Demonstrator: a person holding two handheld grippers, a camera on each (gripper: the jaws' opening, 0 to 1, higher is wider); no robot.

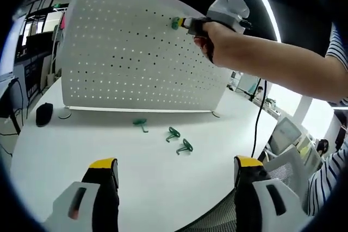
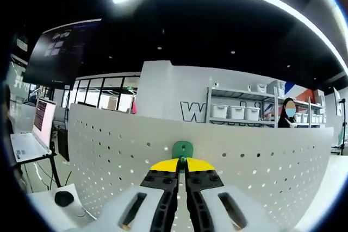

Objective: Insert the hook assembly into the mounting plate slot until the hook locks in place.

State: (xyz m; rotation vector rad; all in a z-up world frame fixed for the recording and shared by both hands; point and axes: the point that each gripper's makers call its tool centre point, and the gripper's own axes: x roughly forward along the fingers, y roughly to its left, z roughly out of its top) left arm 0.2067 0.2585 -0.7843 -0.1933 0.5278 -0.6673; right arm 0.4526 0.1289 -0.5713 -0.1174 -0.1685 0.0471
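Left gripper view takes in the whole setup: white perforated metal pegboard panel [image 1: 136,52] standing upright on a smooth white table [image 1: 65,150], three loose green plastic hooks [image 1: 173,133] lying on the tabletop just in front of the panel's base, and a small black rounded object [image 1: 44,113] near the panel's left end. Also shows the right gripper [image 1: 185,23] coming in from the right, held in a person's hand [image 1: 217,39], pressing a small green plastic hook [image 1: 175,23] against the upper part of the panel. Striped sleeve at the far right edge, black cable hanging down below the arm.

Left gripper [image 1: 176,169] itself: jaws spread wide apart, yellow tips, nothing between them, hovering above the table well clear of the loose hooks.

Right gripper view gets the close-up instead: right gripper [image 2: 182,162] with yellow-tipped black jaws clamped together on the green hook [image 2: 182,149], whose rounded tab pokes up just past the tips, right at the pegboard [image 2: 244,156] face. Shelving with white bins and a laptop on a stand in the background.

Hard to make out whether the hook's back is actually seated in the holes; the jaws cover that part. The hook's lower half is hidden too.
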